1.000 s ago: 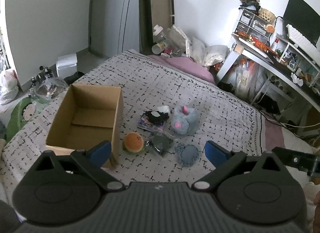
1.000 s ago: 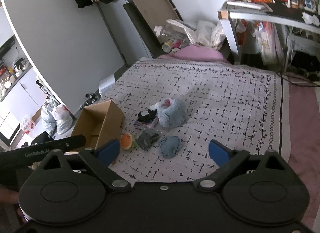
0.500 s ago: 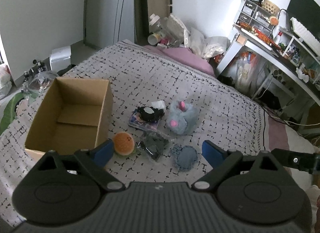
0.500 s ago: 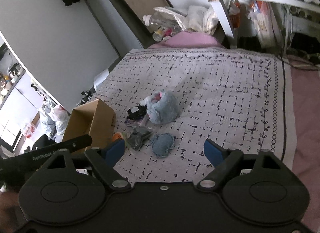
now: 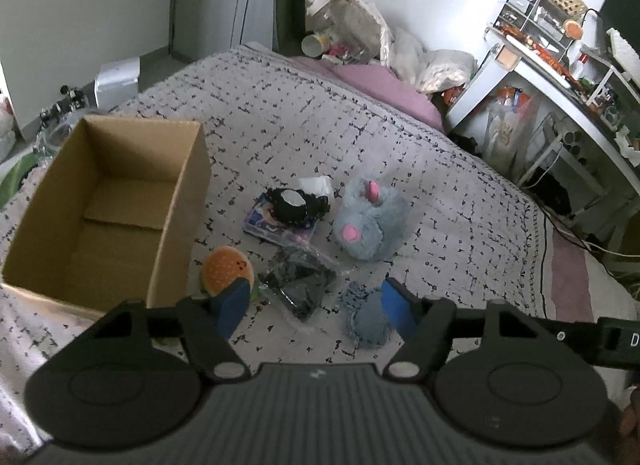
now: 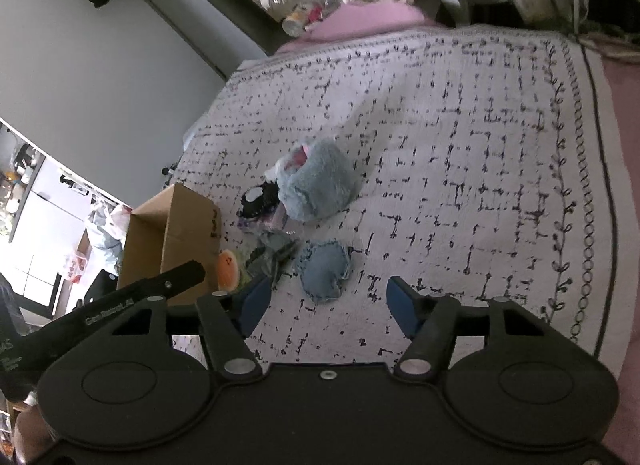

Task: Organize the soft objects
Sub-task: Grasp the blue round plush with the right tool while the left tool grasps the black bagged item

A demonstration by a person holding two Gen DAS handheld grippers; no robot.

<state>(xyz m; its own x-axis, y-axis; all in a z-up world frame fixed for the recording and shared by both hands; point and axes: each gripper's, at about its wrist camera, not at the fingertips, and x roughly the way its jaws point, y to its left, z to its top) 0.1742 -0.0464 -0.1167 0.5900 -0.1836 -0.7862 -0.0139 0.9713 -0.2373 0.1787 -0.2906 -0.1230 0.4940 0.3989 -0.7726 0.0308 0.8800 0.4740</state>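
An open empty cardboard box point(image 5: 100, 201) stands on the patterned bedspread point(image 5: 280, 113), also in the right wrist view point(image 6: 168, 241). Beside it lie an orange burger plush point(image 5: 226, 269), a dark bagged item point(image 5: 298, 285), a blue denim pad point(image 5: 368, 315), a fluffy blue plush point(image 5: 370, 225) and a black-and-white soft item point(image 5: 296, 203) on a purple packet. My left gripper point(image 5: 314, 307) is open above the near items. My right gripper point(image 6: 326, 301) is open, just short of the denim pad point(image 6: 324, 271), with the blue plush point(image 6: 316, 189) beyond.
A white desk point(image 5: 560, 85) with cluttered shelves stands to the right of the bed. Bottles, bags and a pink pillow point(image 5: 384, 81) crowd the head of the bed. Bags and clutter lie on the floor left of the box.
Both grippers have moved forward and down toward the pile of soft items, which now look larger. Both stay open. Nothing on the bed has moved.
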